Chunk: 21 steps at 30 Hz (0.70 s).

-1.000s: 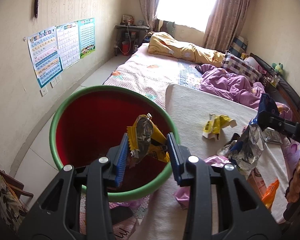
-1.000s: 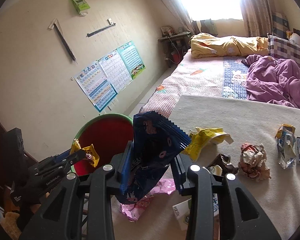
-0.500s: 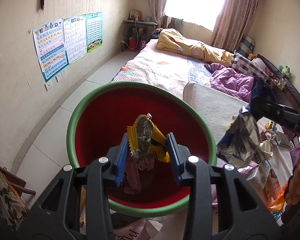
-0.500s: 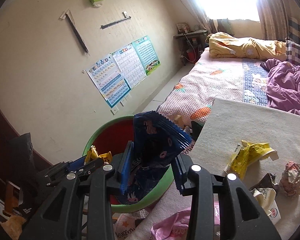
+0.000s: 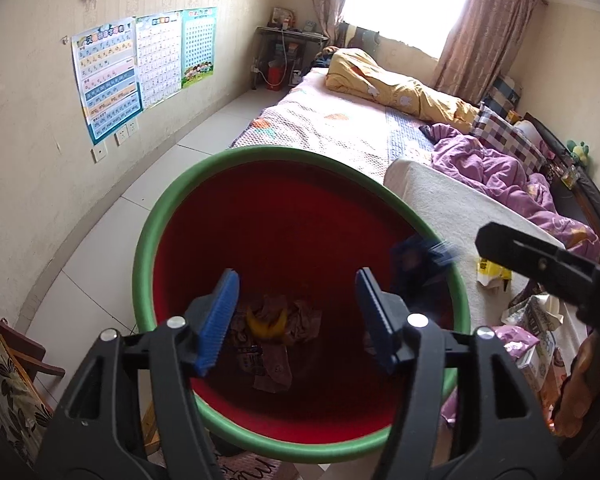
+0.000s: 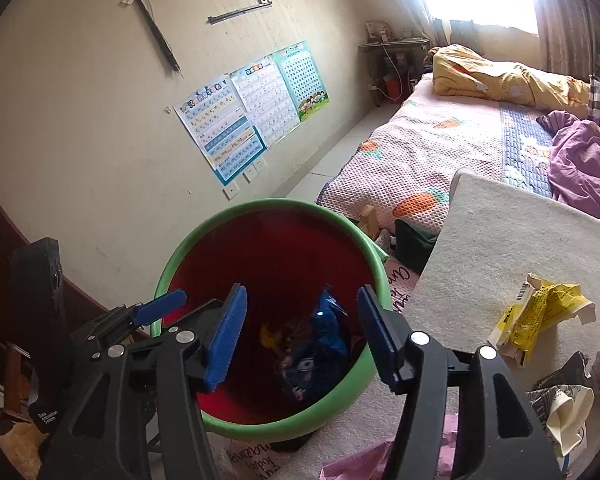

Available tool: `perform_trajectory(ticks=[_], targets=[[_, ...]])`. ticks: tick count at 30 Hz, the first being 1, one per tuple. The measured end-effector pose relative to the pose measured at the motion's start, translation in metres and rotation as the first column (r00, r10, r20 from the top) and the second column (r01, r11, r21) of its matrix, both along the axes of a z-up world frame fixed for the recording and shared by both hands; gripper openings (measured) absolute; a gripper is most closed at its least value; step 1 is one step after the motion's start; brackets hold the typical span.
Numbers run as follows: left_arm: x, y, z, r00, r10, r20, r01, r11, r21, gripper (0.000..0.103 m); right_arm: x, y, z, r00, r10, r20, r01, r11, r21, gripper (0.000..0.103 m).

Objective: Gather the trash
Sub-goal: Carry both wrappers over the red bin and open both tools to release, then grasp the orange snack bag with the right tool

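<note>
Red bin [image 5: 284, 236] with green rim, blue wrapper [image 6: 324, 344] inside.

Motion-blurred blue wrapper [image 5: 420, 258] over bin [image 5: 172, 216]

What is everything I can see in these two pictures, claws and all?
Bin: one, green rim, red inside, on the floor beside the bed.
Blue snack bag: one, blue, inside the bin.
Yellow wrapper: one, yellow, at the bin's bottom among brownish scraps.
Yellow packet: one, yellow, on the cream blanket.
Wall charts: three, blue, white and green, on the wall.
Purple quilt: one, on the bed.
Yellow quilt: one, at the bed's far end.
Left claw: one, black with blue pads, open over the bin.
Right claw: one, black with blue pads, open over the bin.
</note>
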State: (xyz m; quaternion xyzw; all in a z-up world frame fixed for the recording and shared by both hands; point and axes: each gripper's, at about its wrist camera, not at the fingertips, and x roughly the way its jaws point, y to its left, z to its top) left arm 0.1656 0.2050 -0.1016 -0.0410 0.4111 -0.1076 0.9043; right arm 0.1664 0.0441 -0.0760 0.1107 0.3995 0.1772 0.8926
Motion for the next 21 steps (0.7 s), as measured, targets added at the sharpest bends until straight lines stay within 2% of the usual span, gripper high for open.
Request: perform_trajectory(ticks=[6, 12, 21], targets=[[-0.007, 0.002, -0.001, 0.999, 0.039, -0.004, -0.039, 0.999, -0.003, 0.062, -0.007, -0.009, 0.003, 1.000, 0.007, -0.001, -0.007, 1.000, 0.001, 0.061], [-0.022, -0.015, 0.011, 0.999, 0.042, 0.023, -0.042, 0.999, -0.007, 0.062, -0.030, -0.038, 0.010, 1.000, -0.010, 0.008, 0.010, 1.000, -0.009, 0.065], [-0.062, -0.089, 0.016, 0.998, -0.055, 0.020, 0.055, 0.998, -0.017, 0.065, -0.088, -0.119, 0.005, 0.995, -0.101, -0.024, 0.099, 0.994, -0.046, 0.066]])
